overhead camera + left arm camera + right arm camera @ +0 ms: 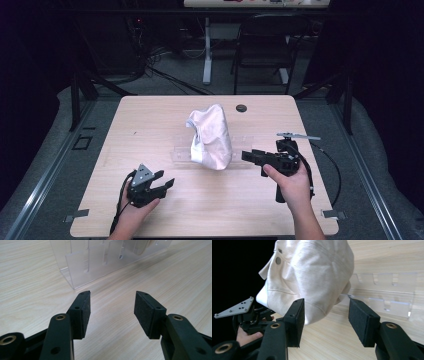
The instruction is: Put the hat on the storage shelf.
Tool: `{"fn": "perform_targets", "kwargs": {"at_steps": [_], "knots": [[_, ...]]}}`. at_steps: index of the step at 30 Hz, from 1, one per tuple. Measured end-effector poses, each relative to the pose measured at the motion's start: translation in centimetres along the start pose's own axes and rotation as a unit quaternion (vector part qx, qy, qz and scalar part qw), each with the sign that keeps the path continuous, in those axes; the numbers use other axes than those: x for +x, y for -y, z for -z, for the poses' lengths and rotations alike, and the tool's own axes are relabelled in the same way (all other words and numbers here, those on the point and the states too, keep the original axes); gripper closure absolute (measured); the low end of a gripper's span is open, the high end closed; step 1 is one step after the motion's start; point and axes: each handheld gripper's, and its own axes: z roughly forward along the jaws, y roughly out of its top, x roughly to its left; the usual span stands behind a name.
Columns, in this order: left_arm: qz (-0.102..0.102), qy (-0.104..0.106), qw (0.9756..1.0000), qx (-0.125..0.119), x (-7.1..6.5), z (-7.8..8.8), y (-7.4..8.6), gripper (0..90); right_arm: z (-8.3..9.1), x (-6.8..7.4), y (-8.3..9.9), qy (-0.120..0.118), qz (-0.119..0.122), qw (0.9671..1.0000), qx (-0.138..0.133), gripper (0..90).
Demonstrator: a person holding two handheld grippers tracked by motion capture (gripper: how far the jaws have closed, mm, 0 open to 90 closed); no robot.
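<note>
Cap (211,137) sits on clear rack (181,153), untouched. Left gripper (169,182) near-left, right gripper (246,155) just right: jaws wide, empty. Nothing started, likely.

- A cream-white cloth cap (211,136) sits perched on a clear acrylic rack (181,153), bulging upward near the middle of the worktop (150,125).
- Its fabric shows stitched seams and a small round eyelet (278,260).
- The rack is a low, slotted strip lying across the worktop, its slotted wall upright.
</note>
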Motion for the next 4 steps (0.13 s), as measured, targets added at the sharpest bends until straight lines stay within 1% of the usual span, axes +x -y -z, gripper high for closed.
{"fn": "perform_targets", "kwargs": {"at_steps": [3,4], "knots": [[0.000,0.001,1.0000,-0.002,-0.34,-0.30,-0.09,47.8,0.23,-0.30,0.15,0.003,-0.001,1.0000,-0.003,46.9],[-0.004,0.000,1.0000,-0.001,-0.57,-0.52,-0.26,47.7,0.27,-0.37,0.19,0.004,-0.003,1.0000,-0.006,46.7]]}}
